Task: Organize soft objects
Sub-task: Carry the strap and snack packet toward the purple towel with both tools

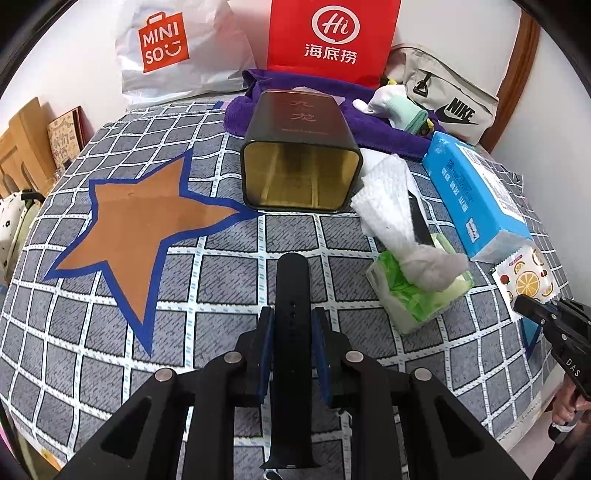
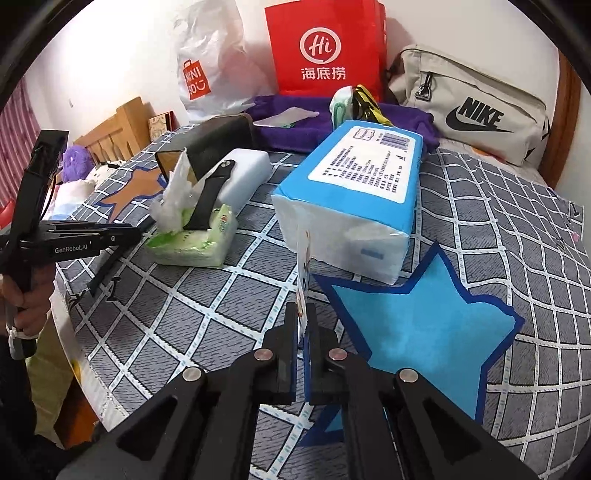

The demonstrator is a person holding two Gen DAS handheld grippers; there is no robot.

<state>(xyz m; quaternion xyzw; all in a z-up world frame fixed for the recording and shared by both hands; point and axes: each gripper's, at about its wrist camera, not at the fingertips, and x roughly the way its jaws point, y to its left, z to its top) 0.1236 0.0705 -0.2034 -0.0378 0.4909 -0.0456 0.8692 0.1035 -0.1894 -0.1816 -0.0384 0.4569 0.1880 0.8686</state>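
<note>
My left gripper [image 1: 291, 325] is shut on a black watch strap [image 1: 291, 284], held above the checked cloth just right of the brown star [image 1: 136, 218]. A dark tin [image 1: 301, 158] lies on its side beyond it, open mouth towards me. My right gripper [image 2: 303, 319] is shut on a small fruit-print sachet [image 2: 303, 273], held edge-on above the blue star [image 2: 424, 332]. The sachet also shows in the left wrist view [image 1: 524, 280]. A green tissue pack [image 1: 417, 291] with a tissue pulled out and a blue tissue pack [image 2: 354, 195] lie between the stars.
A second black strap [image 2: 208, 199] rests on the green pack, beside a white block [image 2: 245, 173]. A purple towel [image 1: 332, 114], rolled socks [image 1: 399, 107], a Nike pouch [image 2: 476, 107], a red bag [image 1: 332, 33] and a Miniso bag [image 1: 173, 48] line the back.
</note>
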